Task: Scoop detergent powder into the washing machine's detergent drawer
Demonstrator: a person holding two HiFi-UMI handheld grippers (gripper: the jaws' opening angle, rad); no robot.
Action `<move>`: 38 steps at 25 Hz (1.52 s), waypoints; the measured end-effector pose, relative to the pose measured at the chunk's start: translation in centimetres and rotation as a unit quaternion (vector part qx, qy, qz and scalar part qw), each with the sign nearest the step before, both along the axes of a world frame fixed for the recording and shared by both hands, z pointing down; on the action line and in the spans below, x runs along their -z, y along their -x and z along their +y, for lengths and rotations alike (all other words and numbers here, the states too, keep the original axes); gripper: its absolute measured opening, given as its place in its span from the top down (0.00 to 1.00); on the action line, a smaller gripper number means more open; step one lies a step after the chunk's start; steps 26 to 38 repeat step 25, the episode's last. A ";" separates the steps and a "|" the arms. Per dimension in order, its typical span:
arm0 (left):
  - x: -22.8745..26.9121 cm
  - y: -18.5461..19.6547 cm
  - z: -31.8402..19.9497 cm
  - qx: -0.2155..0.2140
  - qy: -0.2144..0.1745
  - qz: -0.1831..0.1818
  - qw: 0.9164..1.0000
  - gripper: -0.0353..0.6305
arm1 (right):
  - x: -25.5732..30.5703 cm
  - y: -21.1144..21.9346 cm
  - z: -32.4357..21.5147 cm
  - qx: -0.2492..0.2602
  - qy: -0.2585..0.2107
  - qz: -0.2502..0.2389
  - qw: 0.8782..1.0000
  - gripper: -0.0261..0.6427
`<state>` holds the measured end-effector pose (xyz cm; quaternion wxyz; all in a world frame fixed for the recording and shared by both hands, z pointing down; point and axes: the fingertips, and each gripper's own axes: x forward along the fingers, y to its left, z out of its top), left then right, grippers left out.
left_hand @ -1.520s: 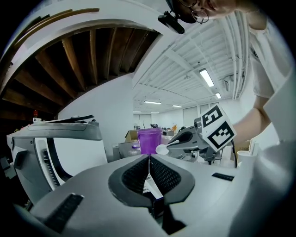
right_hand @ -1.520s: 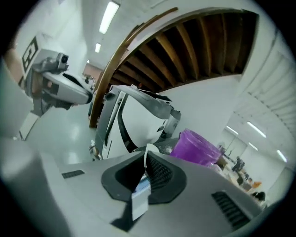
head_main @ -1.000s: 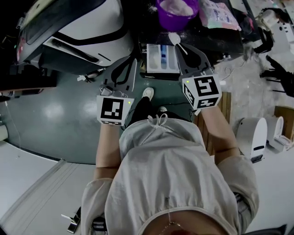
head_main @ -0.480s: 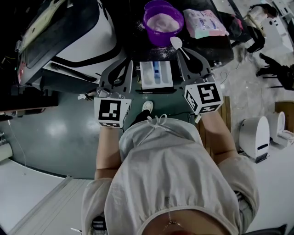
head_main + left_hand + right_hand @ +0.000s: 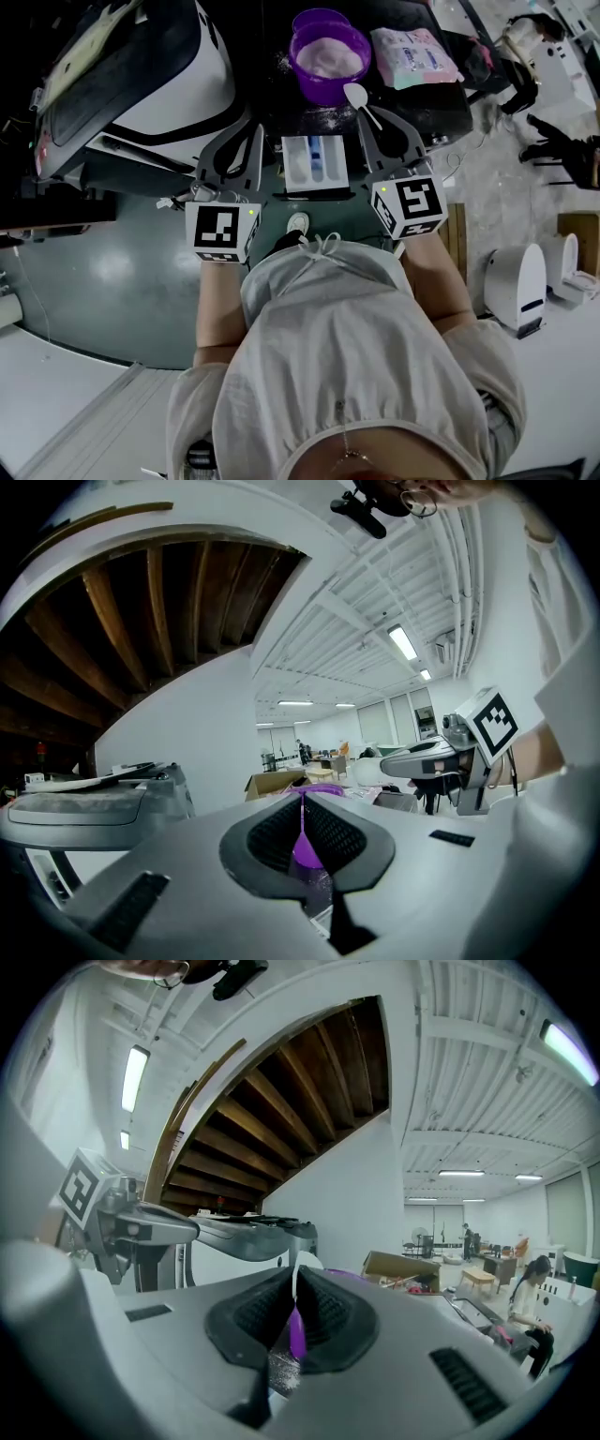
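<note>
Dark surface (image 5: 422, 103), powder-flecked near the bowl (image 5: 323, 91). Right tool (image 5: 295, 1288) clamps the spoon (image 5: 356, 94) handle; left tool (image 5: 302, 803) closed on nothing. Drawer (image 5: 296, 159) sits between the tools. We fear the thin handle twisting, spilling powder short of the drawer.

left gripper (image 5: 302, 799) | jaws closed together | purple tub (image 5: 307, 851) beyond | right gripper (image 5: 394, 758) at right

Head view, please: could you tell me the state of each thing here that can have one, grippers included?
Detergent drawer: pulled open, compartments exposed.
Purple tub: uncovered, pale powder inside.
White spoon: held by its handle, bowl beside the tub; contents cannot be made out.
Right gripper: shut on the white spoon.
Left gripper: shut, nothing between its jaws.
</note>
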<state>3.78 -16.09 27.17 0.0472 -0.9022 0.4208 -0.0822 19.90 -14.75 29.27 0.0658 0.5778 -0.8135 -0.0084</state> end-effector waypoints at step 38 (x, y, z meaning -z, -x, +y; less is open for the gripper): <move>0.5 2.3 -0.9 0.019 -0.001 0.017 1.000 0.91 | 1.3 1.3 0.3 0.004 -0.023 0.016 1.000 0.95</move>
